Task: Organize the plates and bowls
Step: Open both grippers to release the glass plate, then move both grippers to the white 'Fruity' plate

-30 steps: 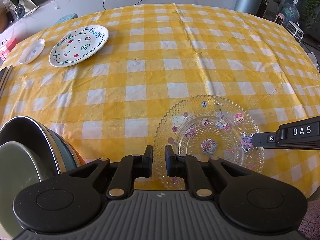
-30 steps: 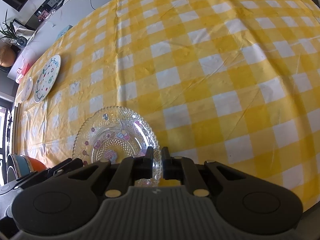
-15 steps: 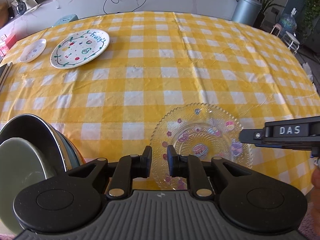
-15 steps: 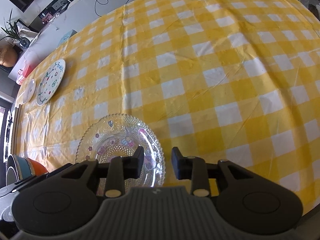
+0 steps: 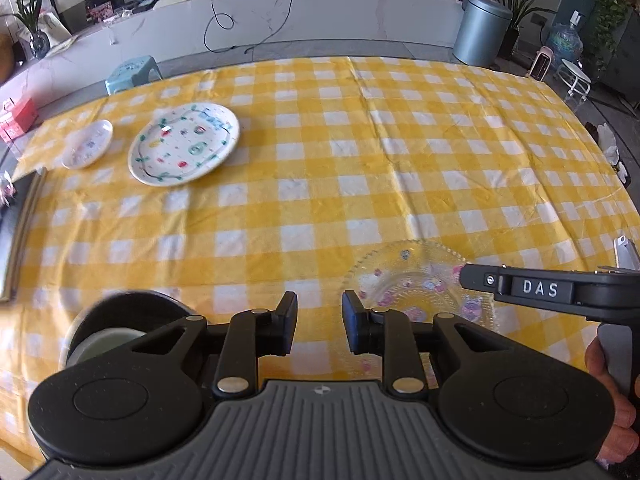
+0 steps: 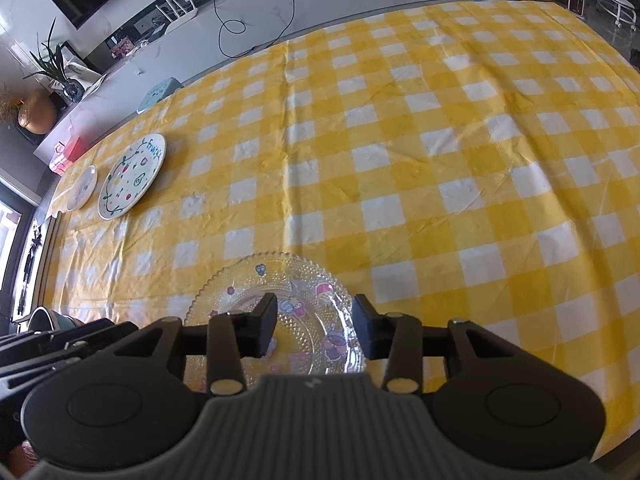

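Both grippers hang tilted down over the near edge of the counter (image 5: 360,160), which wears a yellow-and-white checked cloth with soft creases.

The left gripper (image 5: 319,327) has its jaws partway apart and opening, nothing between them, just cloth below. Down to the left of those jaws sits a stack of bowls (image 5: 120,320): dark rounded rim, pale green inside, pretty blurry. Just right of the jaws lies the glass plate (image 5: 416,276), clear, beaded all over with a scalloped rim and little cartoon stickers.

The right gripper (image 6: 314,326) is a bit wider and opening too; the glass plate (image 6: 256,280) lies flat under and just ahead of its jaws, the right rim showing in the gap, pads clear of it. In the left view its black finger with white lettering pokes in sideways over the plate's right edge, and a hand (image 5: 608,404) wraps the handle at the lower right.

Far off to the left of both jaws: a round white ceramic plate (image 5: 183,144) with painted fruit and a green vine border, and beside it a small white saucer (image 5: 87,144).
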Demonstrator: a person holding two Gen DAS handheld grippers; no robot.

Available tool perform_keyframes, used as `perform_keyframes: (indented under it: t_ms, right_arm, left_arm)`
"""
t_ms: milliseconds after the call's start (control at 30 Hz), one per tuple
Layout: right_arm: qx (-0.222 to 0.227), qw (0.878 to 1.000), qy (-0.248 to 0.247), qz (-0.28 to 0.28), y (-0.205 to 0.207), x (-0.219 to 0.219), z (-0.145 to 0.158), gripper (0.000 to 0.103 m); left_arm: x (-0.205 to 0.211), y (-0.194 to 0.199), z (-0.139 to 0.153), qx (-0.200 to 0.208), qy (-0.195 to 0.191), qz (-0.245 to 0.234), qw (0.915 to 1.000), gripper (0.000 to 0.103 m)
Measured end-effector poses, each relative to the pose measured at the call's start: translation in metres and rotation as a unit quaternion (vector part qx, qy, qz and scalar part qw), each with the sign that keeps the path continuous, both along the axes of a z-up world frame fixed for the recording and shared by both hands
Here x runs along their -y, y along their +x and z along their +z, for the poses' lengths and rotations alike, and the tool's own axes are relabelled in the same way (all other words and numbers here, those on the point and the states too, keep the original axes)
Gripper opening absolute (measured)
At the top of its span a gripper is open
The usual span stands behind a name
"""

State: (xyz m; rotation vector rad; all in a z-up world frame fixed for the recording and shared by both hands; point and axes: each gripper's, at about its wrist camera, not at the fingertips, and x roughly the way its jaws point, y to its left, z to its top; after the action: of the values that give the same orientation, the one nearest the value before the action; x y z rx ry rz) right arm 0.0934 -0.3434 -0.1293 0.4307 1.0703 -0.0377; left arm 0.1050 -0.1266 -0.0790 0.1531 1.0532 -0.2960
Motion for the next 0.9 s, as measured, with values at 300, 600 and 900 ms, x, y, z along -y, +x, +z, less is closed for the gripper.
perform_keyframes:
  t_ms: [300,600,900]
  right_arm:
    - [0.02,1.0,0.016,0.013,0.006,-0.015,0.008,0.043]
    - [0.031,0.998,0.051,0.036,0.038,-0.043,0.009,0.043]
    - [0.022,0.994,0.089,0.051,0.093,-0.075,-0.002,0.043]
  left_arm:
    - [-0.056,0.028,0.034,0.037,0.006,0.008,0.9993,0.031]
    - [-0.104,0.061,0.03,0.033,-0.012,0.012,0.9993,0.039]
    - [-0.146,0.103,0.012,0.027,-0.058,0.028,0.9976,0.039]
